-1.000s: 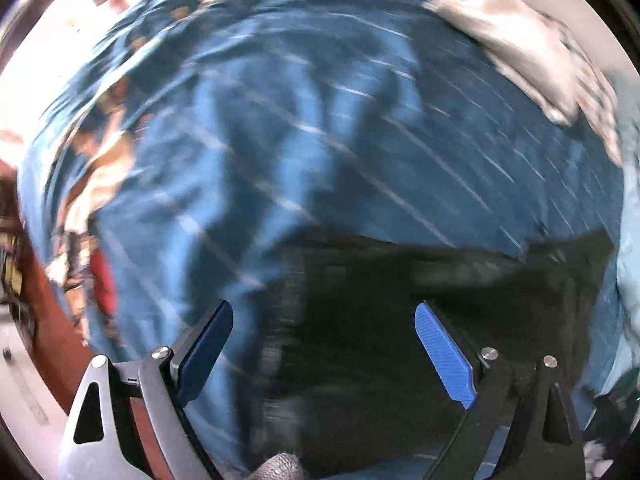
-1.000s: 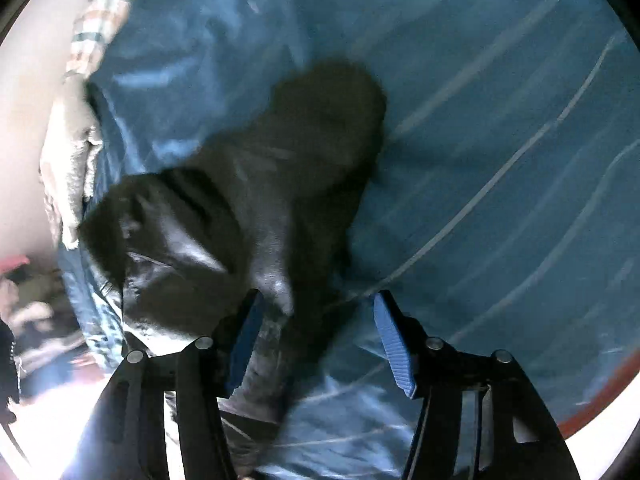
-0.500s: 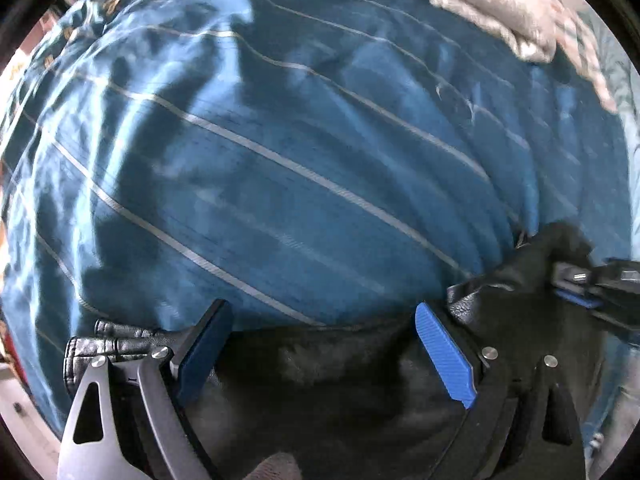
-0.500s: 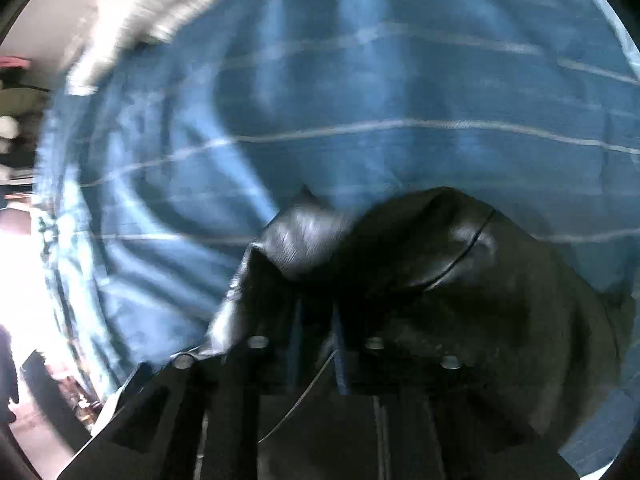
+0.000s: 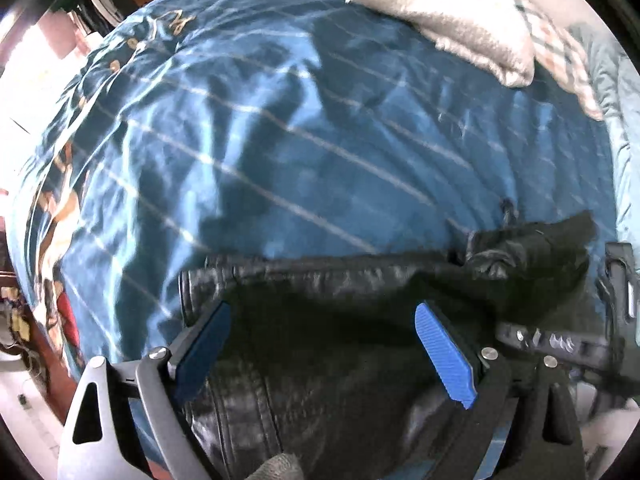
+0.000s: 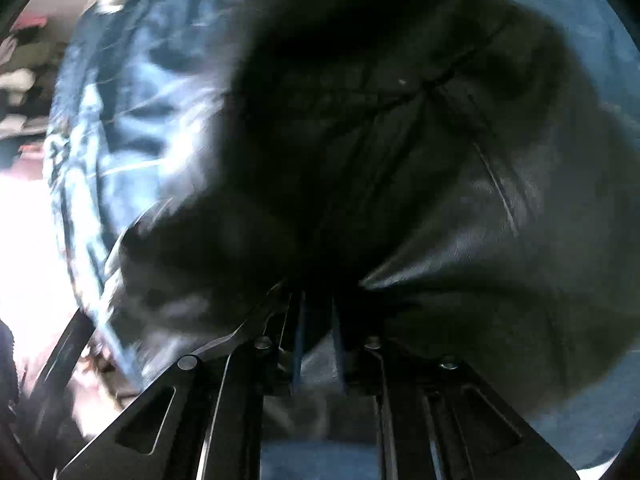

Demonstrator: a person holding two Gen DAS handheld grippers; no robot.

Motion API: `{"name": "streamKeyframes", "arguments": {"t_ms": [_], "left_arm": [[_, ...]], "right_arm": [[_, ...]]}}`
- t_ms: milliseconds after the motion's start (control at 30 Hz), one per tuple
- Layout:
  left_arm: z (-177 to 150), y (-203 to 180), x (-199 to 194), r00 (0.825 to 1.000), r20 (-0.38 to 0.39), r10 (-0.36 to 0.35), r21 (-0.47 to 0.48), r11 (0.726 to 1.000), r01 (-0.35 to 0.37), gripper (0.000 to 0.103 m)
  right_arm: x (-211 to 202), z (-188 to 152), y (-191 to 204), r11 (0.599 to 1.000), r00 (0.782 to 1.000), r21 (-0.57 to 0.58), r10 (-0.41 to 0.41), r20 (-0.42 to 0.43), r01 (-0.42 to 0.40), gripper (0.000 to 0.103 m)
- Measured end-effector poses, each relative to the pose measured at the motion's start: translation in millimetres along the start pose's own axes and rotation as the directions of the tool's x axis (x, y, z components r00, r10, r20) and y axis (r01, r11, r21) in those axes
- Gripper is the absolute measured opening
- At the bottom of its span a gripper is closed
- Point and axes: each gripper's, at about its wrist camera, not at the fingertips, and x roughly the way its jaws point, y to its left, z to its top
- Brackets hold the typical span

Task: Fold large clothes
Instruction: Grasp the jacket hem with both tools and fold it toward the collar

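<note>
A black leather garment (image 5: 340, 344) is seen lying rumpled on a blue striped bed cover (image 5: 280, 140), not yet folded. The right hand-held gripper (image 6: 318, 344) is clenched on its leather; the left hand-held gripper (image 5: 320, 356) is spread wide above it, gripping nothing.

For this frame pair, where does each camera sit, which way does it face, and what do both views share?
Left wrist: on the left claw, aimed steeply down at the black leather-like jacket on the blue striped bedspread; its blue pads stand apart, open; the right claw shows at right.
Right wrist: on the right claw, aimed down, close up, pads shut on a jacket fold.
Shared: the jacket, the bedspread, the right claw.
</note>
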Motion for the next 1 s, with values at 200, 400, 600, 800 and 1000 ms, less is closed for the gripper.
{"name": "streamKeyframes", "arguments": {"t_ms": [200,400,600,800,1000], "left_arm": [[-6,-33,3,1.000,-0.025,-0.005,0.065,0.998,0.007,0.094],[-7,-80,6,1.000,-0.012,-0.014,0.141,0.990,0.015,0.094],[-14,-108,52,0.997,-0.067,0.049,0.187,0.982,-0.036,0.096],[-12,-100,63,0.996,-0.085,0.018,0.174,0.985,-0.003,0.103],[-9,-94,66,0.996,-0.089,0.014,0.180,0.984,0.002,0.103]], "right_arm": [[-9,6,-12,0.996,0.997,0.060,0.073,-0.024,-0.071,0.017],[-98,-41,-90,0.945,0.942,0.125,0.274,0.192,-0.301,0.070],[-116,-82,-231,0.837,0.893,0.377,0.256,0.371,-0.397,0.070],[-51,-50,-284,0.623,0.695,0.329,0.539,0.477,-0.709,0.071],[-47,-14,-245,0.585,0.581,0.168,0.646,0.495,-0.794,0.071]]}}
